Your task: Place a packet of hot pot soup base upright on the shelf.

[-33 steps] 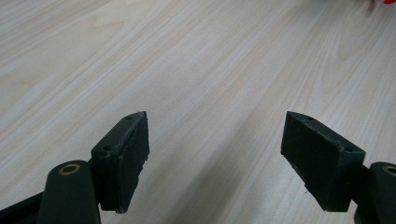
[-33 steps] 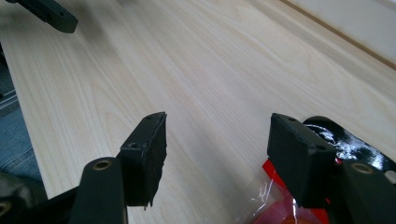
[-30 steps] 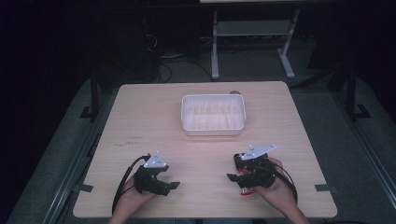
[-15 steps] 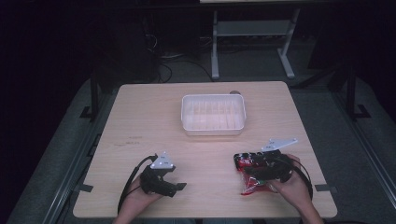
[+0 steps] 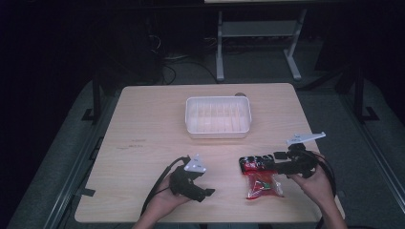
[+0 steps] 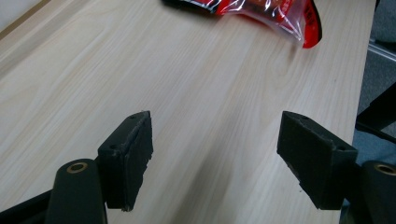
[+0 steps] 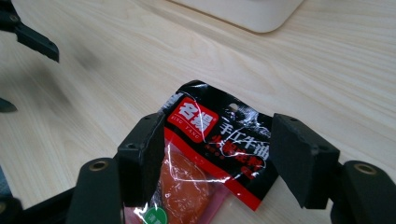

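The left gripper (image 5: 206, 192) rests low over the light wooden table (image 5: 143, 124), fingers (image 6: 133, 154) spread wide and empty. The red-and-black plastic snack packet (image 5: 260, 177) lies on the table's near right part. The right gripper (image 7: 217, 161) straddles its top edge, fingers (image 7: 299, 156) apart, not clamping.

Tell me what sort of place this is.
Probably a lab or recording workspace rather than a home: a bare wooden table stands in a dark room, cables lie on the floor behind it, and a grey metal stand is beyond. Each hand works a handheld gripper.
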